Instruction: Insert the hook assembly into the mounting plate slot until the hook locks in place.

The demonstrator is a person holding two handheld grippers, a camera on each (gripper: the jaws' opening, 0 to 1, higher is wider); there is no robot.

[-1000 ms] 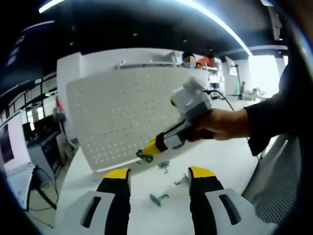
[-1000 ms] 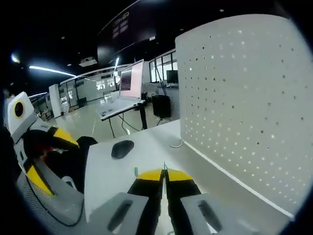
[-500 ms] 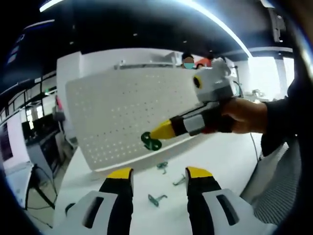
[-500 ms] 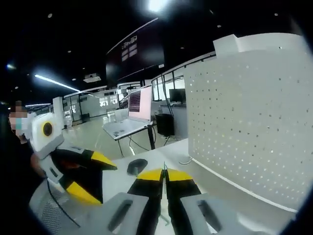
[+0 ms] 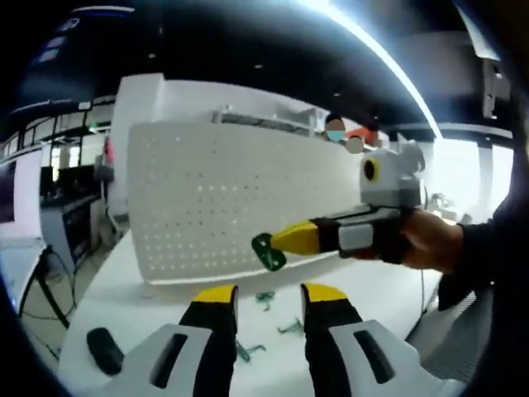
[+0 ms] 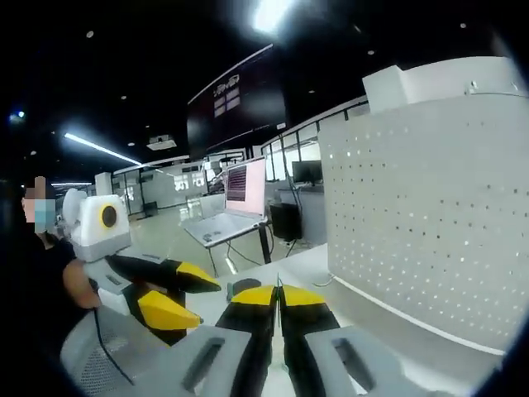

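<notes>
1. Your right tool [image 5: 291,238] has its yellow tips pinched together on the green hook [image 5: 266,251], held up in the air in front of the lower part of the white perforated mounting plate [image 5: 223,207], not yet touching it as far as the left gripper view shows.
2. Your left tool [image 5: 261,296] has its jaws parted with nothing between them, pointed toward the plate from the near side of the tabletop [image 5: 124,289].
3. Spare green hooks [image 5: 264,298] lie on the tabletop close to the plate's foot (three or so, small and hard to count), and a dark mouse [image 5: 103,351] sits toward the tabletop's left edge.
4. In the right gripper view the closed tips [image 6: 278,295] hide the hook almost entirely, so you cannot judge its angle from there; the plate [image 6: 430,231] stands to the right.
5. Risk one: the hook meets the plate tilted, its tabs miss the holes, and it skids across the face instead of seating.
6. Risk two: the plate stands upright and looks unbraced, so a firm push could tip or shove it toward the tabletop's far edge; your idle left tool could steady it.
7. Risk three: the grip is on a thin edge, so twisting to lock may let the hook pivot or drop among the spares.
</notes>
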